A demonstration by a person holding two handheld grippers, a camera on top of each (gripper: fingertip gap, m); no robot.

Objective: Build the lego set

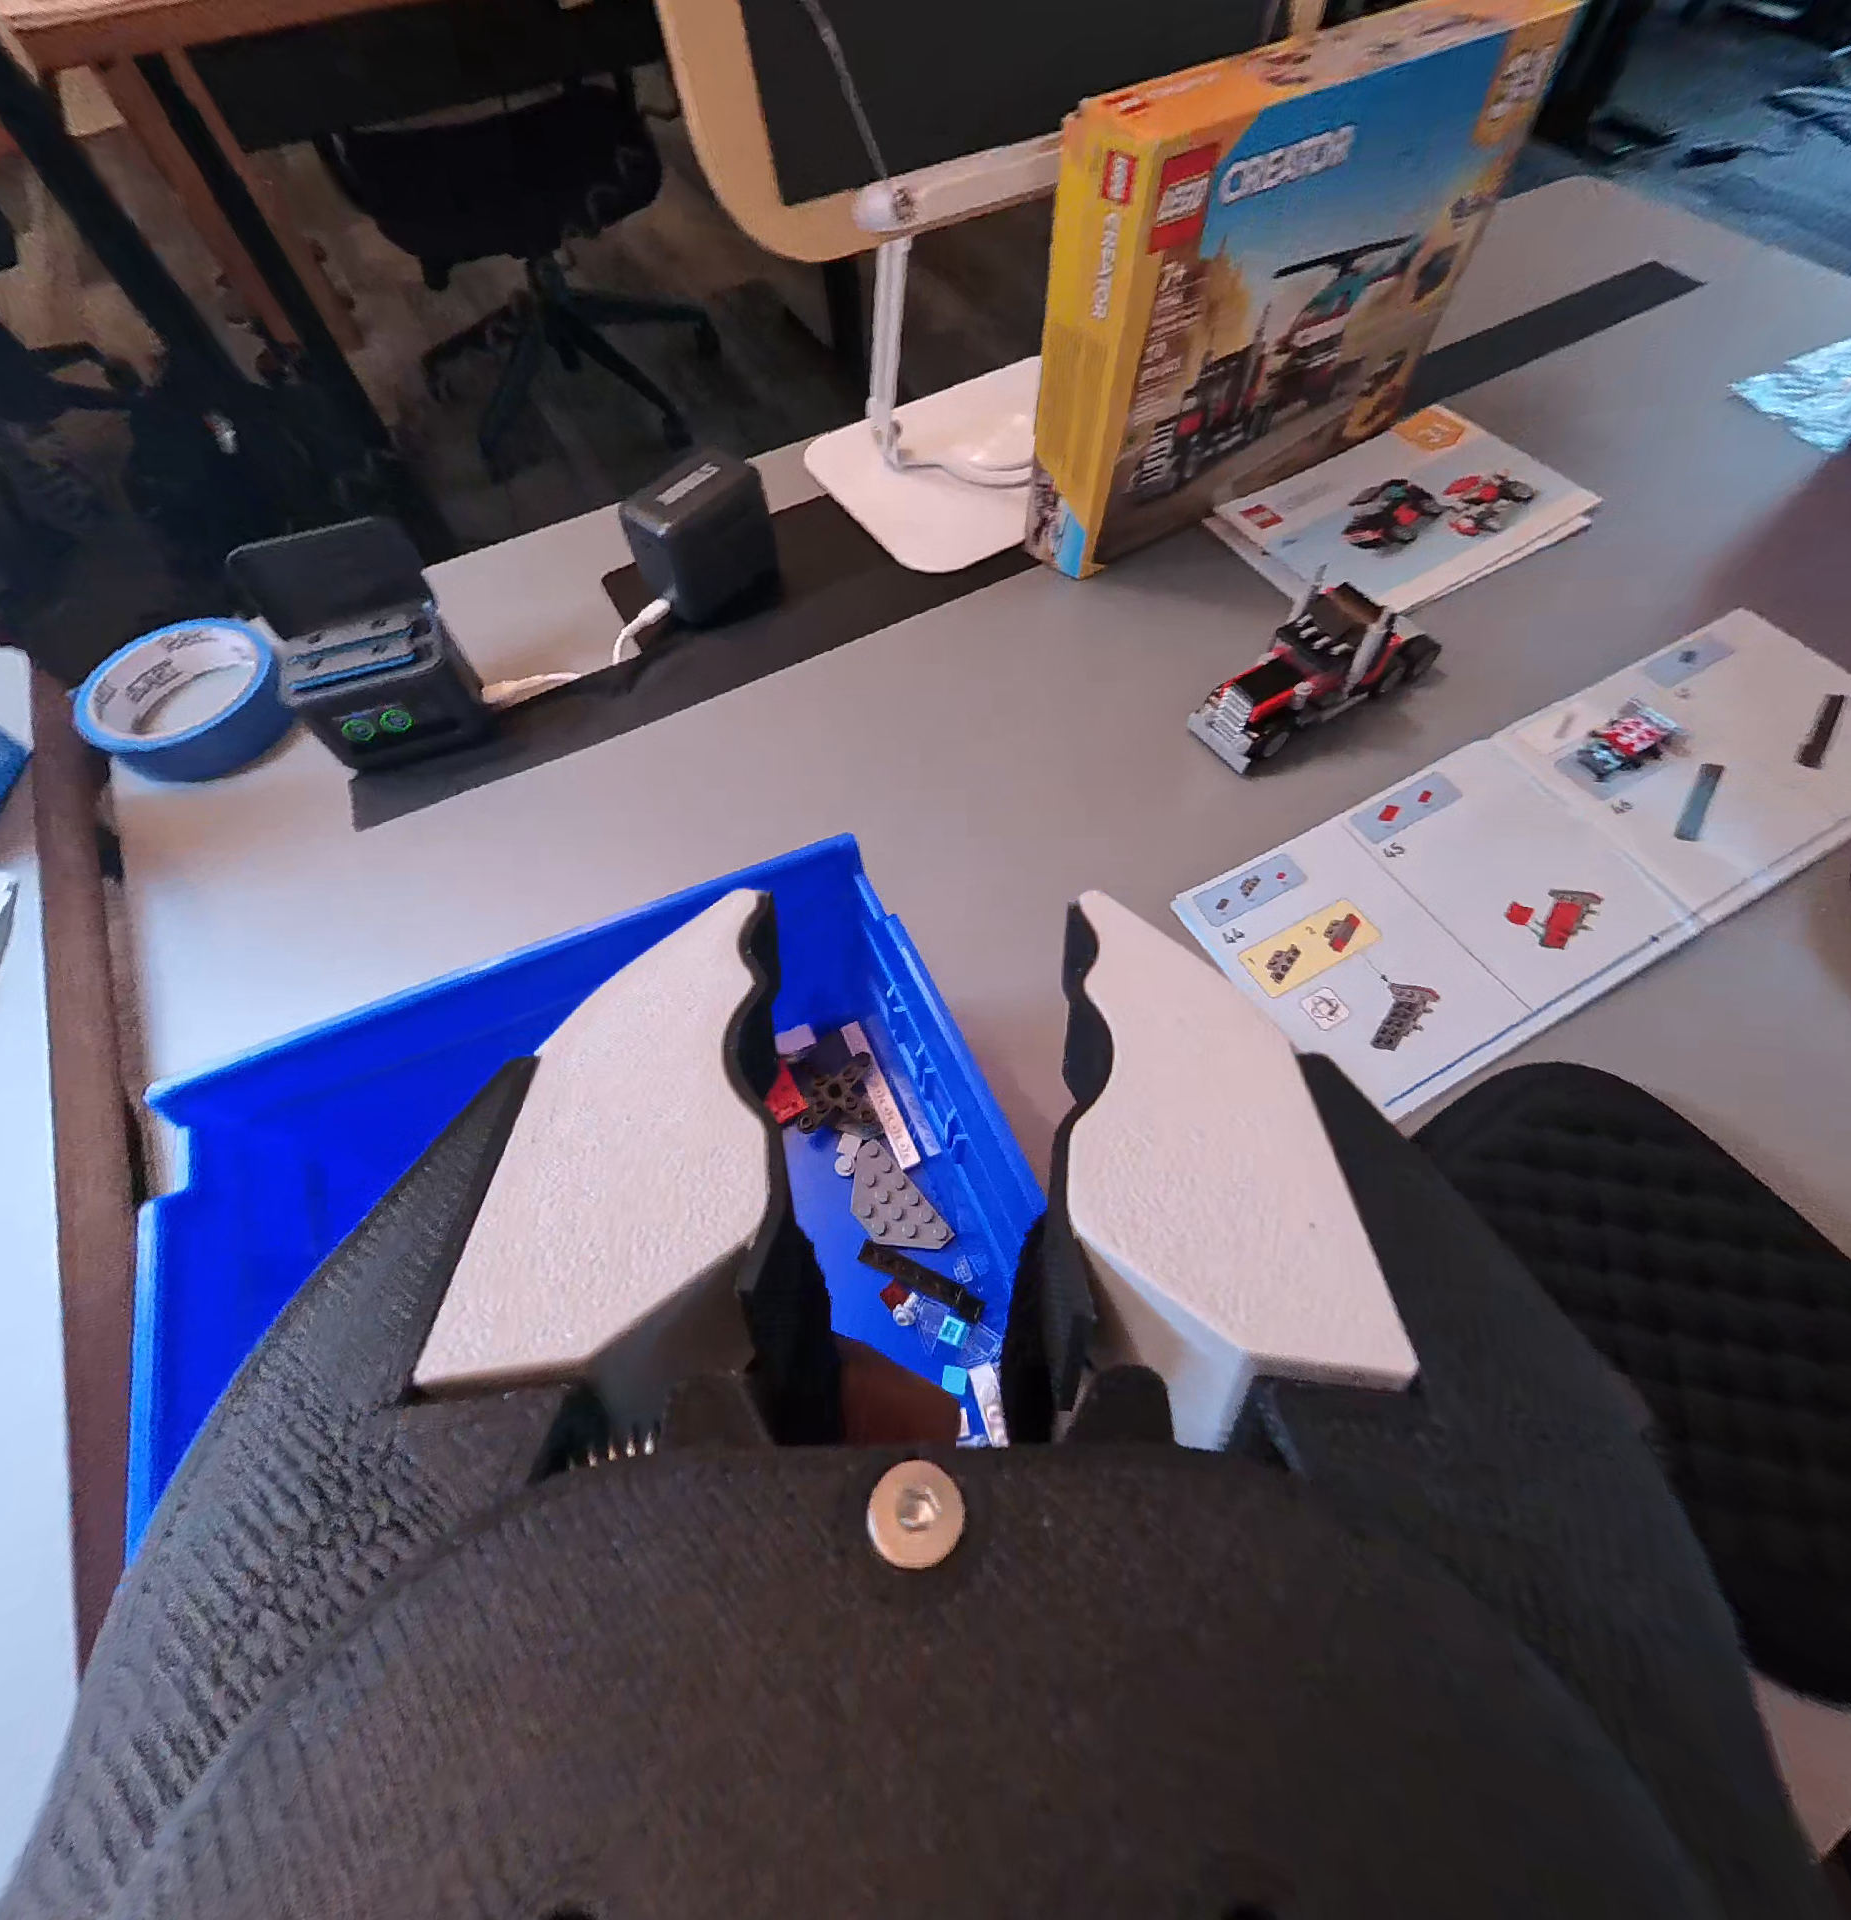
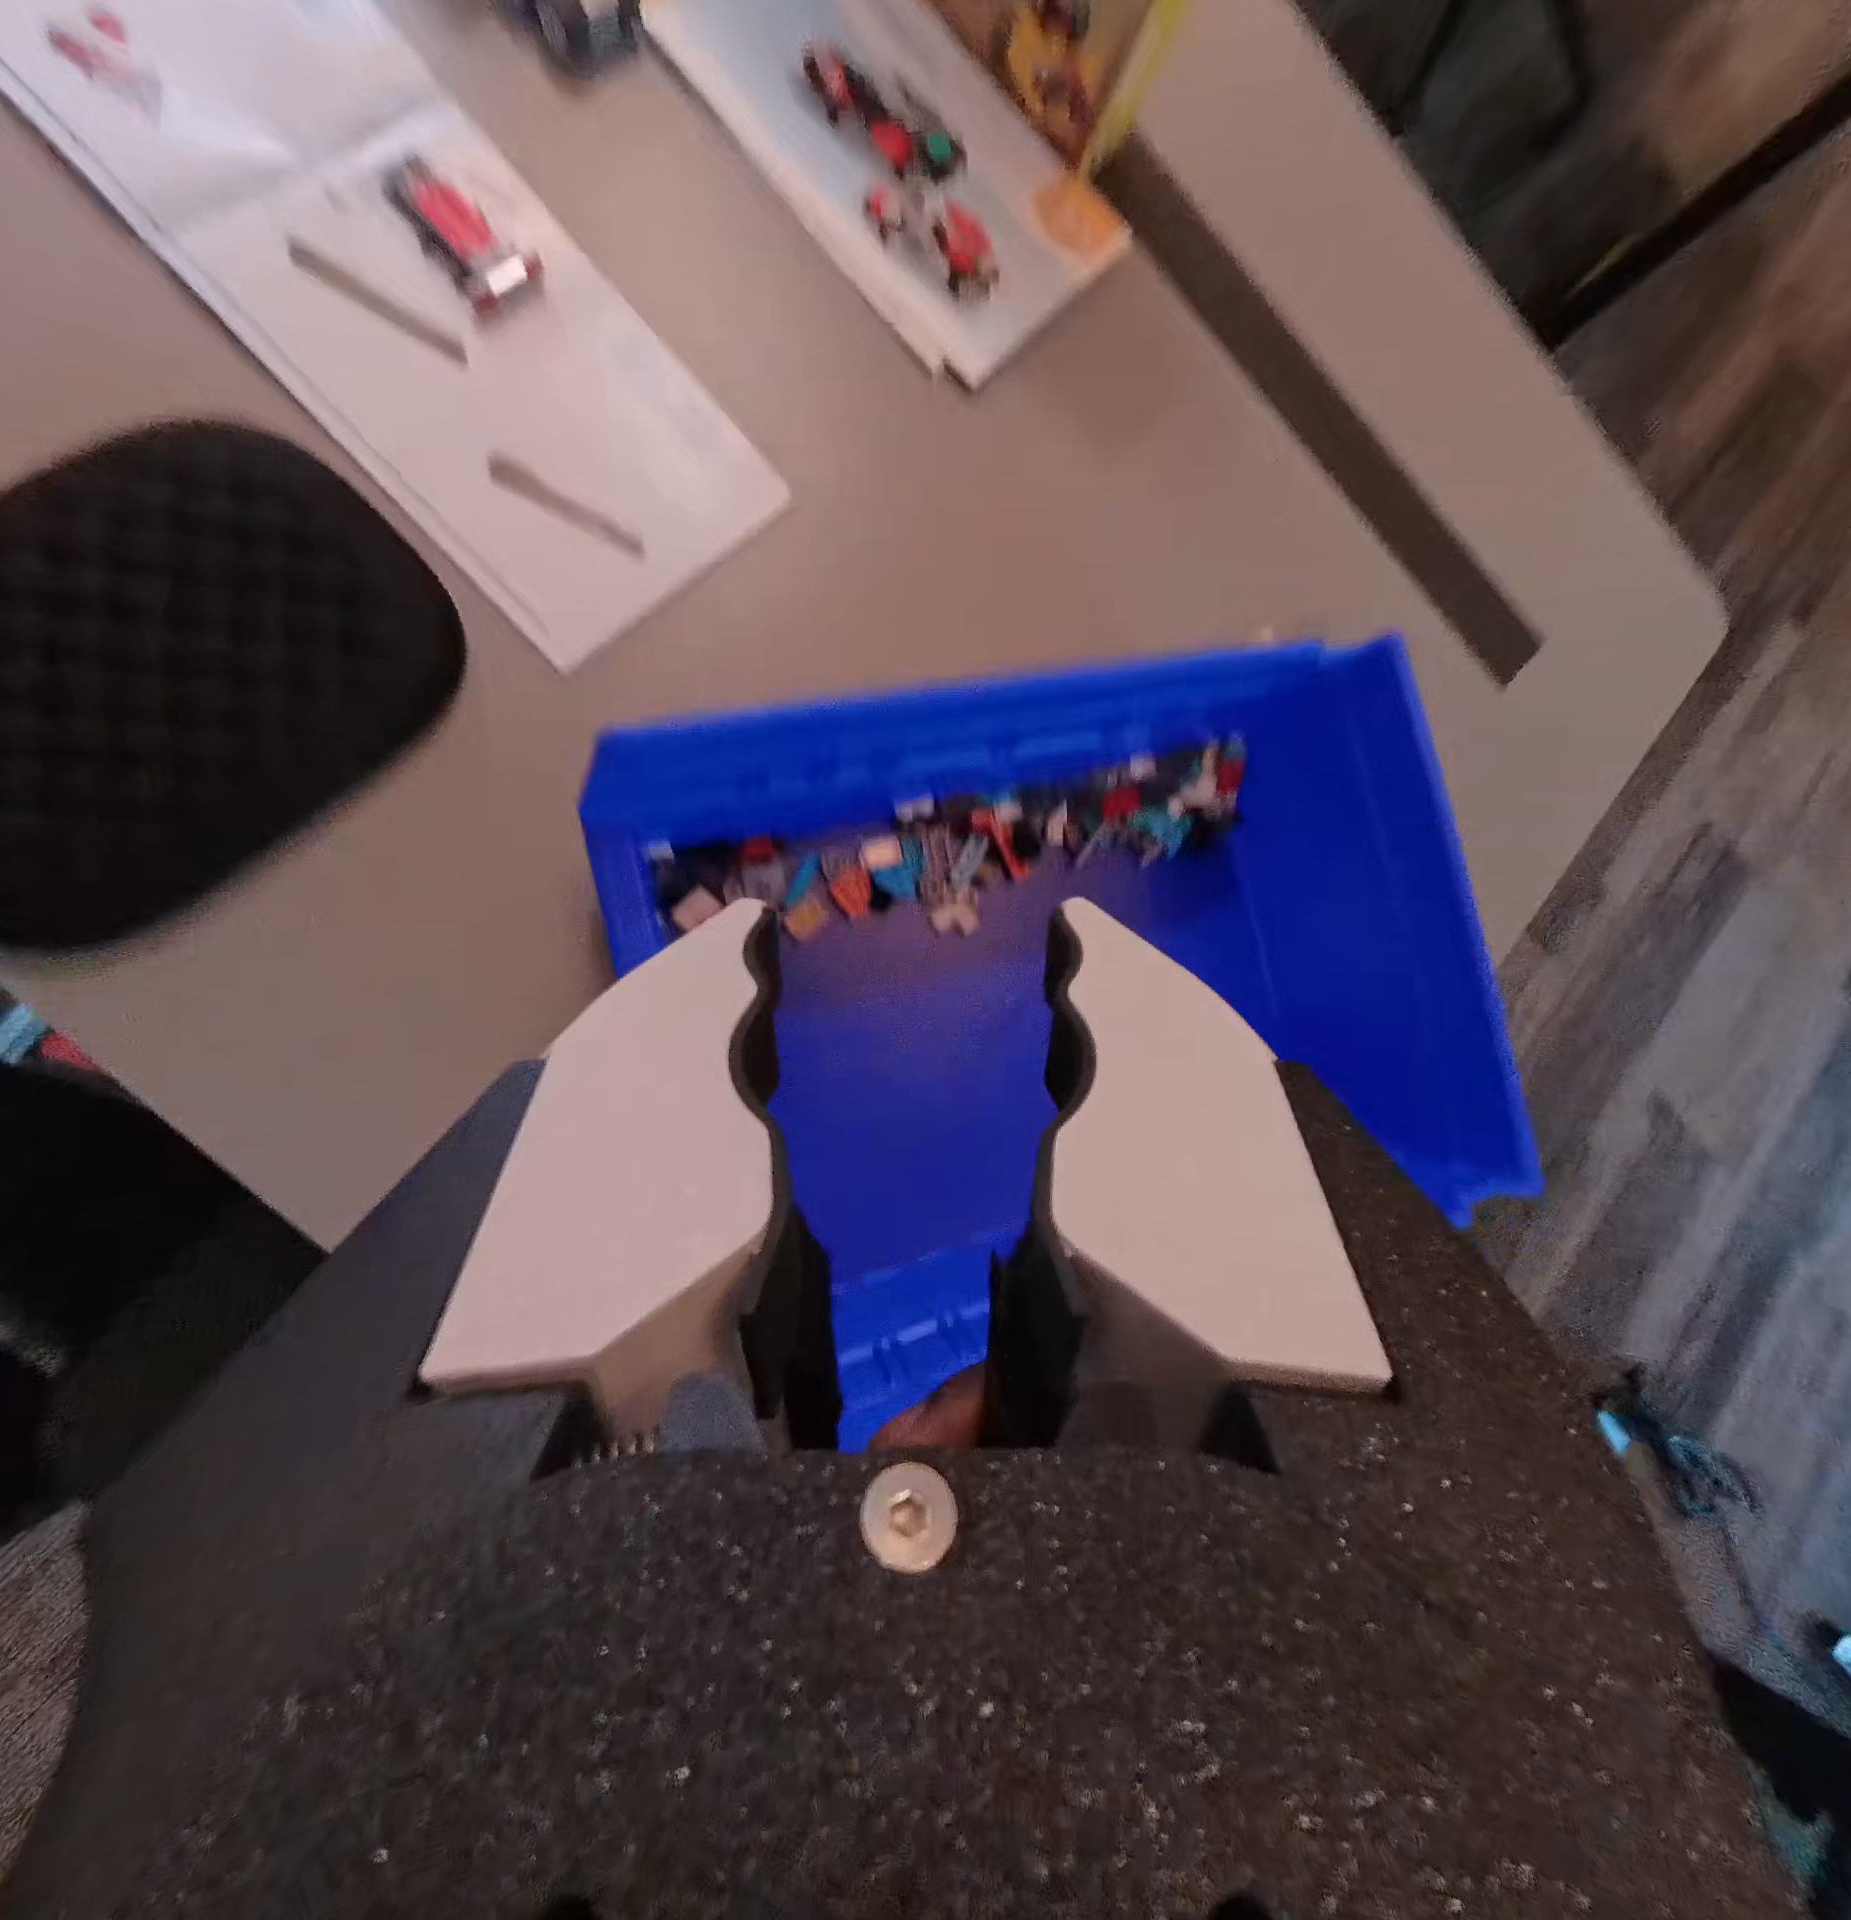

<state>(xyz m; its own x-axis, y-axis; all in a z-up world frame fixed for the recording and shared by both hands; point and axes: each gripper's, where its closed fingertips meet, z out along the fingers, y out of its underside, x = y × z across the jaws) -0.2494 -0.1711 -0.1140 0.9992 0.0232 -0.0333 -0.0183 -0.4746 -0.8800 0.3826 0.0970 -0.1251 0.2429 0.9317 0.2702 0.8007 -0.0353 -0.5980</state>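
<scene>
The left gripper [image 1: 916, 920] hangs wide apart and empty over a blue bin [image 1: 505, 997], where loose lego pieces [image 1: 890, 1174] lie between its fingers. The right gripper [image 2: 910, 920], equally spread and empty, hovers above another blue bin [image 2: 1347, 935] with mixed bricks [image 2: 952, 842] heaped along its far wall; this view is blurred. Only the left wrist view shows the built black-and-red truck [image 1: 1310, 675] on the grey table [image 1: 952, 727], the set's box [image 1: 1264, 281] standing far behind it, blue tape [image 1: 178, 696] far left, and the open instruction booklet [image 1: 1523, 862] at right.
</scene>
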